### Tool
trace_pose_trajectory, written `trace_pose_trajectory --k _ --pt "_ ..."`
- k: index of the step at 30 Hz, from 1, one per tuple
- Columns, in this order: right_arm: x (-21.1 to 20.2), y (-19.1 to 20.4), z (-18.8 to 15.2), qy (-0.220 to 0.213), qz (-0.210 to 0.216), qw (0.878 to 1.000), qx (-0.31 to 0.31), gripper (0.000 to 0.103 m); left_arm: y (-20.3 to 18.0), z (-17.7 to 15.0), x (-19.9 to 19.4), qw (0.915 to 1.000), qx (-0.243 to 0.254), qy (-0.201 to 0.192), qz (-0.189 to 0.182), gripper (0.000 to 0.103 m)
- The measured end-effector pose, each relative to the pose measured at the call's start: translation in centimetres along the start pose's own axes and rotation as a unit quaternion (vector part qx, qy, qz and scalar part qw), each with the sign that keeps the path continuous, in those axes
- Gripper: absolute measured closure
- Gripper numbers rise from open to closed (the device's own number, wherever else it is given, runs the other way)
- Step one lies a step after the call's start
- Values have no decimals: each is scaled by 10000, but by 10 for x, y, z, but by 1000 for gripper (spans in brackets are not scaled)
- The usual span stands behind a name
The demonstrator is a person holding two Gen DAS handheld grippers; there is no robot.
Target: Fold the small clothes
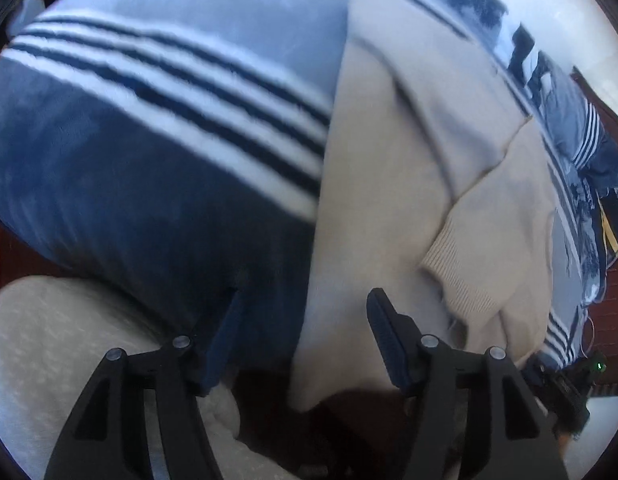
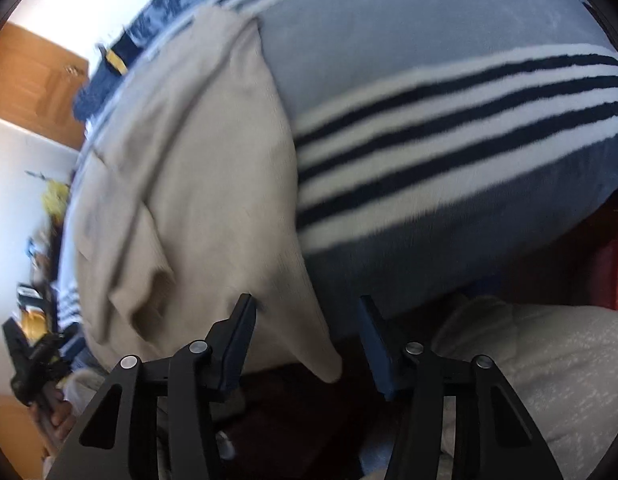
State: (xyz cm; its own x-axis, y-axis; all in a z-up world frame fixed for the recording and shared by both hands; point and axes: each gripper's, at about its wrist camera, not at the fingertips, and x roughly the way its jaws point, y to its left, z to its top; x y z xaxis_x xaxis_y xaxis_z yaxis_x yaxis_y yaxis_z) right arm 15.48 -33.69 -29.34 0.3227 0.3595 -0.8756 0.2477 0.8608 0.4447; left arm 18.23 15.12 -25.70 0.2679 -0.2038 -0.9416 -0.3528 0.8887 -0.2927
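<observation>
A beige knit garment (image 1: 409, 168), soft and pale like oatmeal, spread over a blue blanket (image 1: 149, 184) banded with white and dark navy stripes. Already partly folded: one sleeve laid back across the body, ending in a ribbed cuff (image 1: 457, 276) that points toward the near hem, with a long diagonal crease running up the chest. Fabric somewhat rumpled, edges softened by motion blur. Near hem draped over the blanket's front edge, with a corner hanging down in a loose point (image 2: 325, 364) against dark shadow below. Seen from the right wrist, same garment (image 2: 197, 184) lying left of the stripes (image 2: 449, 148), a folded flap bunched at its lower left. Left gripper (image 1: 305, 312) poised just above the hem, jaws apart, nothing pinched between the blue pads (image 1: 385, 332); cloth edge visible through the gap but not pressed. Right gripper (image 2: 305, 320) likewise parted, pads not closed on anything, hanging corner of the garment showing between the fingers. Pale speckled fabric (image 1: 49, 340) low in both views, nearer than the blanket. Off at the far left of the right wrist view, a hand (image 2: 55, 416) on the other black tool.
</observation>
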Motion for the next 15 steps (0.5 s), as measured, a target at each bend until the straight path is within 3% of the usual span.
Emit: trace_pose_trajectory --k 2,5,7,8,9,11,12,13,14,15 --pt "10 6 6 -7 -95 9999 -30 49 -9 0 6 9998 191 79 23 40" --pt "18 6 5 -37 -326 9994 -91 45 -20 -2 19 9979 364 412 -335 40" --pt "17 4 6 8 -268 9996 8 45 -25 -2 28 9976 373 469 -340 42" --pt "17 2 7 83 -160 9998 77 49 -27 1 29 9979 367 446 -307 45" --pt "18 -1 8 130 -38 9998 132 53 -28 4 31 9984 305 394 -258 55" --pt "19 -2 10 172 223 9995 163 72 -33 6 35 9986 211 375 -306 65" --pt "17 -2 10 168 249 9995 98 74 -32 4 32 9985 213 356 -366 83" --pt "15 -1 10 174 312 9994 44 88 -35 5 30 9977 240 347 -532 93" --pt "13 1 10 203 450 9988 20 96 -37 2 24 9971 261 309 -643 93" --pt "8 2 8 175 483 9987 -18 97 -39 3 16 9967 275 204 -742 94"
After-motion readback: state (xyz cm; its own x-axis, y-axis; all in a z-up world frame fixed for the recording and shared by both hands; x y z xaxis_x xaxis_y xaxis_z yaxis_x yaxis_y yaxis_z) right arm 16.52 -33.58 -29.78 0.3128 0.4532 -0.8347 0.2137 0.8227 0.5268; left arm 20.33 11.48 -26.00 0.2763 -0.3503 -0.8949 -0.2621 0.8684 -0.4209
